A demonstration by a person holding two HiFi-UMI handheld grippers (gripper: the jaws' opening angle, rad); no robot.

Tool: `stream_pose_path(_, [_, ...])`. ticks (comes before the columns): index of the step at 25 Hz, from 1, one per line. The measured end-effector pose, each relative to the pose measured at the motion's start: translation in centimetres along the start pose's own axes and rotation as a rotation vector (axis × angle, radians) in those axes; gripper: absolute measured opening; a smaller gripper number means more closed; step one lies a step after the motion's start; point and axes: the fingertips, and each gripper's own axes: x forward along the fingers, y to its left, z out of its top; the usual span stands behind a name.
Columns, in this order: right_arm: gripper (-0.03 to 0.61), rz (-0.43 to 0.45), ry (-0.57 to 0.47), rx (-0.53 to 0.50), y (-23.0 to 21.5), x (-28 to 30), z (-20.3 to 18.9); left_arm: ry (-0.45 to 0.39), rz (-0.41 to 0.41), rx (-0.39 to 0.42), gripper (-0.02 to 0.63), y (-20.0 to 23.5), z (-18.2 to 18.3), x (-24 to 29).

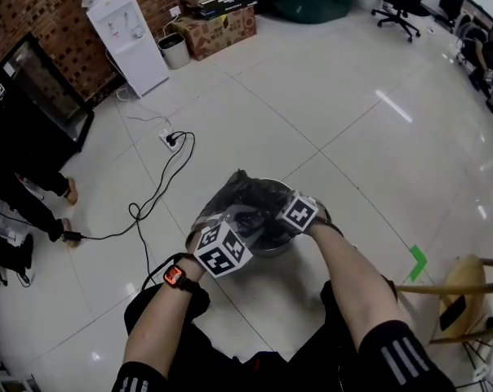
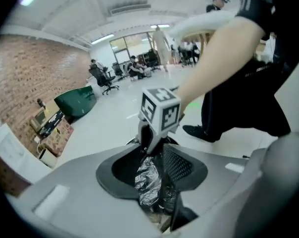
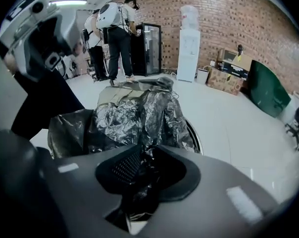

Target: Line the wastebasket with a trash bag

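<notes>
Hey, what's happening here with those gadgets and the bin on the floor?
A person is lining a metal wastebasket on the floor with a black trash bag, working with a hand-held claw in each hand. The bag lies bunched over the basket's mouth, and part of the rim shows bare. The right claw pinches a fold of the film. The left claw has film between its jaws, but they stand apart.

I can read no text in any view. The print on the brown cardboard boxes (image 1: 216,23) is too small, and the two white cubes (image 1: 222,250) show only black square patterns.
</notes>
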Motion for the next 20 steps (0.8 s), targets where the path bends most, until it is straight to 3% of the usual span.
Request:
stream_pose_path(2, [0.108,0.007,0.028,-0.024,0.6,0.7,-0.7,-0.029,0.049,-0.034,0.138,1.6,-0.2,-2.3])
stream_pose_path(4, [0.109,-0.001,0.045,-0.068,0.8,1.0,-0.9,0.018,0.131,-0.041,0.138,4.2,-2.4,-3.3])
stream_pose_path(6, [0.110,-0.010,0.046,-0.107,0.8,1.2,-0.5,0.065,0.168,-0.101,0.138,7.1,-5.8,-3.1])
stream_pose_path(8, [0.112,-0.013,0.045,-0.115,0.7,1.3,-0.4,0.087,0.136,-0.197,0.187,8.4,-8.9,-2.3])
stream_pose_path(10, [0.120,-0.018,0.039,-0.113,0.5,1.5,-0.1,0.121,0.095,-0.266,0.194,8.6,-11.2,-1.3])
stream_pose_path(13, [0.135,-0.018,0.021,-0.096,0.1,1.4,0.1,0.197,0.076,-0.303,0.213,8.4,-13.9,0.4])
stream_pose_path(15, [0.141,-0.008,0.002,-0.066,0.0,1.2,0.1,0.233,0.105,-0.311,0.221,9.0,-15.4,1.0])
stream_pose_path(18, [0.143,0.016,-0.010,-0.031,0.4,0.9,0.1,0.241,0.137,-0.355,0.244,10.2,-17.2,1.7])
stream_pose_path(20, [0.144,0.022,-0.023,-0.015,0.4,0.5,0.4,0.222,0.093,-0.422,0.244,10.0,-17.5,2.5])
